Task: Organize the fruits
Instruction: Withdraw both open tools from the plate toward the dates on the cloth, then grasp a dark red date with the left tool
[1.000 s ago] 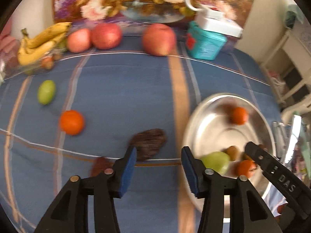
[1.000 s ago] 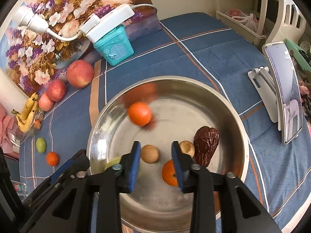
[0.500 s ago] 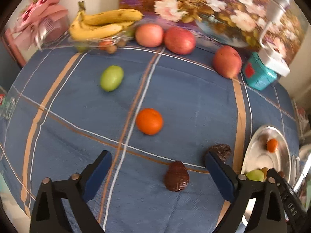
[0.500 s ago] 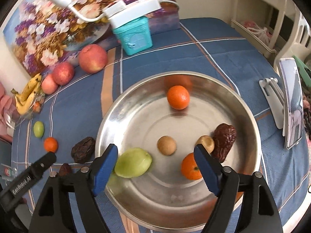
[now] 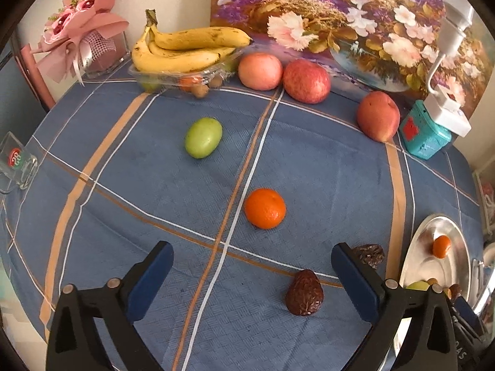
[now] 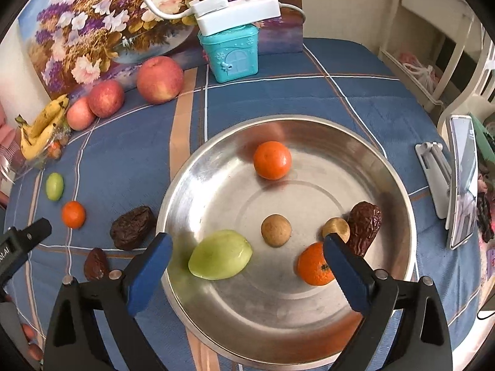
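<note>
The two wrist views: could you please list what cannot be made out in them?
- Left wrist view: metal bowl cut off by the gripper arm and image edge; its near contents hidden.
- Left wrist view: small fruits in the clear tray hidden under the bananas.
- Right wrist view: phone screen too edge-on to read.

Both views were bright and evenly lit with soft daylight. Fruits cast faint, short shadows on the blue cloth [image 5: 309,160]. The steel bowl [image 6: 396,179] carried a hazy sheen and blurred reflections. Fisheye curvature bent the edges, and the corners were black.
</note>
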A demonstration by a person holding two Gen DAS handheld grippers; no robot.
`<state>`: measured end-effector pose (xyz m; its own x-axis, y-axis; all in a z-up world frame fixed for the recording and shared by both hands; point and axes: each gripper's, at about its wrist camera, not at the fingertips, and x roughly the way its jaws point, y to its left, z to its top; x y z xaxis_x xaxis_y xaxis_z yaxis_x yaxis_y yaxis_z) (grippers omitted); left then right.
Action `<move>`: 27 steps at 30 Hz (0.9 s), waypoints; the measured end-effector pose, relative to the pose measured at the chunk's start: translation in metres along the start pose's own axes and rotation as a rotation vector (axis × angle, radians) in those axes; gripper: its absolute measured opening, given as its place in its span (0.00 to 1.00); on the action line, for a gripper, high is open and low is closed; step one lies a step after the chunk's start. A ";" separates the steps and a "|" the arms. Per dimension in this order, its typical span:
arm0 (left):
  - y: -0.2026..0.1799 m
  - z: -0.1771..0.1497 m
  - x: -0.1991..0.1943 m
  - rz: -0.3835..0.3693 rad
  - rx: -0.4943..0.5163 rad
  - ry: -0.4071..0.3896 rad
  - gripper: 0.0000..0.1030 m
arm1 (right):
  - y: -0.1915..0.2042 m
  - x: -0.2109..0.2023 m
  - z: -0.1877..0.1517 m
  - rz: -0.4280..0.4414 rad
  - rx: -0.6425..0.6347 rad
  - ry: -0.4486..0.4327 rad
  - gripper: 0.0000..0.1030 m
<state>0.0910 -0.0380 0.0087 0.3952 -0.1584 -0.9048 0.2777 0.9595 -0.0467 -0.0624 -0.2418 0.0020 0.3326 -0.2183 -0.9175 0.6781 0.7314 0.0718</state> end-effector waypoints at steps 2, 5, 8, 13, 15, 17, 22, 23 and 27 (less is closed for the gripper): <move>-0.002 -0.001 0.004 -0.005 0.003 0.011 1.00 | 0.002 0.000 0.000 -0.003 -0.005 -0.001 0.95; -0.003 -0.003 0.012 -0.033 0.001 0.044 1.00 | 0.004 0.000 -0.001 -0.003 -0.010 -0.002 0.95; -0.007 -0.007 0.023 -0.053 0.004 0.082 1.00 | 0.008 0.001 -0.002 -0.001 -0.028 0.007 0.95; -0.017 -0.017 0.045 -0.058 0.050 0.164 1.00 | 0.015 0.010 -0.006 0.007 -0.059 0.036 0.95; -0.022 -0.021 0.051 -0.048 0.076 0.188 1.00 | 0.016 0.013 -0.007 0.009 -0.062 0.046 0.95; -0.026 -0.024 0.054 -0.060 0.092 0.204 1.00 | 0.017 0.013 -0.008 0.009 -0.064 0.050 0.95; -0.036 -0.030 0.058 -0.072 0.115 0.226 0.99 | 0.018 0.016 -0.009 0.011 -0.064 0.061 0.95; -0.039 -0.030 0.059 -0.073 0.113 0.227 0.98 | 0.019 0.016 -0.009 0.011 -0.065 0.062 0.95; -0.043 -0.027 0.055 -0.084 0.121 0.216 0.81 | 0.019 0.015 -0.009 0.015 -0.067 0.061 0.95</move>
<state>0.0771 -0.0813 -0.0501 0.1734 -0.1705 -0.9700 0.4098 0.9081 -0.0863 -0.0505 -0.2255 -0.0140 0.3005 -0.1692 -0.9387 0.6277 0.7760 0.0611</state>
